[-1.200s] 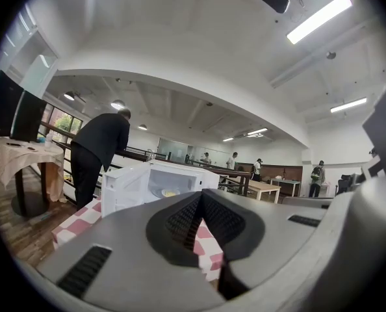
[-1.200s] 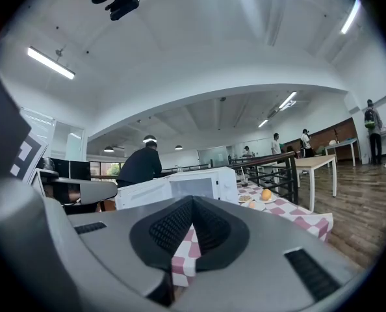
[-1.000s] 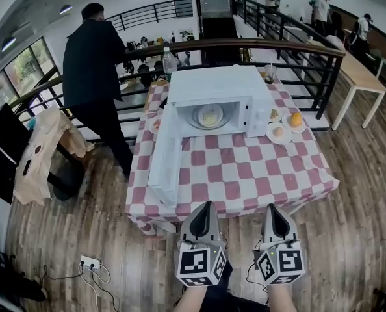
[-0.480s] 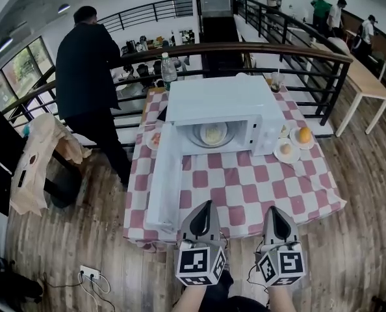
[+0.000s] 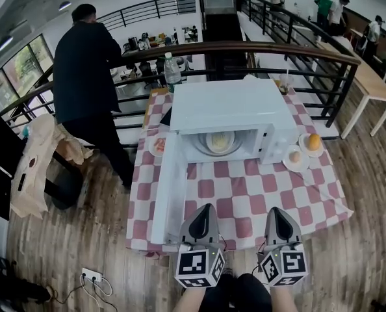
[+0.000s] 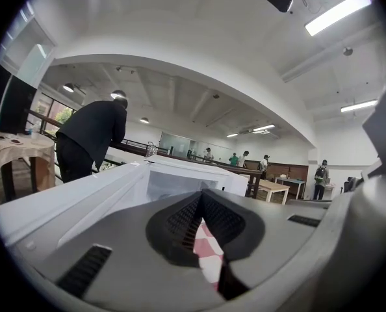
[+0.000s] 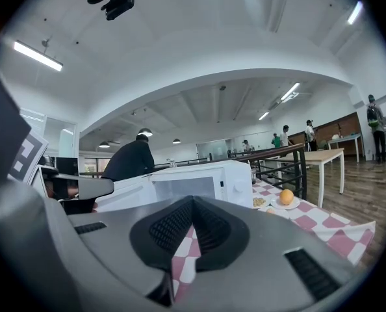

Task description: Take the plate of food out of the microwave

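Observation:
A white microwave (image 5: 232, 109) stands on the red-and-white checked table (image 5: 258, 194), and its door (image 5: 166, 187) is swung open to the left. Inside it lies a plate of pale yellow food (image 5: 219, 142). My left gripper (image 5: 206, 208) hovers at the table's near edge, just right of the door's end, shut and empty. My right gripper (image 5: 275, 211) is beside it over the same edge, shut and empty too. The left gripper view looks over its closed jaws (image 6: 201, 197) along the open door. In the right gripper view the microwave (image 7: 199, 181) lies beyond the closed jaws (image 7: 193, 203).
Right of the microwave are small plates, one with an orange (image 5: 314, 143), one with a pale piece of food (image 5: 295, 156). Another plate (image 5: 158, 145) sits behind the door, a water bottle (image 5: 173, 67) at the back. A person in black (image 5: 89, 64) leans on the railing (image 5: 277, 47).
The table and microwave have drawn nearer and sit lower in the head view. Both grippers now reach the table's near edge, still shut.

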`<state>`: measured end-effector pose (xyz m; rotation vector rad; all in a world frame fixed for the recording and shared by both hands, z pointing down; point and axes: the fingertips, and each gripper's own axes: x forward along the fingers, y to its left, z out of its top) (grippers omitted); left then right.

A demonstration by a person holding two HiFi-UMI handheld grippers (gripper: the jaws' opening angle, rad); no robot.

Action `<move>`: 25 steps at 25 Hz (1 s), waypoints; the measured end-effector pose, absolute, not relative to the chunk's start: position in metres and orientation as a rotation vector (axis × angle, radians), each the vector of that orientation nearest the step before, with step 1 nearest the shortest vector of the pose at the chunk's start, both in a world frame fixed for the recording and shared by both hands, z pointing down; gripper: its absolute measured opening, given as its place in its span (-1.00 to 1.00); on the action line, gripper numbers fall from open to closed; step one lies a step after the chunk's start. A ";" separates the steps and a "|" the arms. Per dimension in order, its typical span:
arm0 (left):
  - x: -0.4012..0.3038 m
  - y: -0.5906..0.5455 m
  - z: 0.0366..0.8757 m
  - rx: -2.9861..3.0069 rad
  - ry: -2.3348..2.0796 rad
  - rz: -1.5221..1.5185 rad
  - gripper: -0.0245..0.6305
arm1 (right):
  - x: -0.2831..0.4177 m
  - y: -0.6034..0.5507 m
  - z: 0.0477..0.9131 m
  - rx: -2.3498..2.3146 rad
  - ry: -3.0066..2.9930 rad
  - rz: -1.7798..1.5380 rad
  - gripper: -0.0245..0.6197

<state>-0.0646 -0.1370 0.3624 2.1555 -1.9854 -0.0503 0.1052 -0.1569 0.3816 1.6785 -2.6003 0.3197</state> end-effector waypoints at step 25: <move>-0.084 -0.240 0.393 1.900 -2.116 -0.024 -0.84 | 0.076 -0.294 0.409 1.378 -2.682 0.411 -0.94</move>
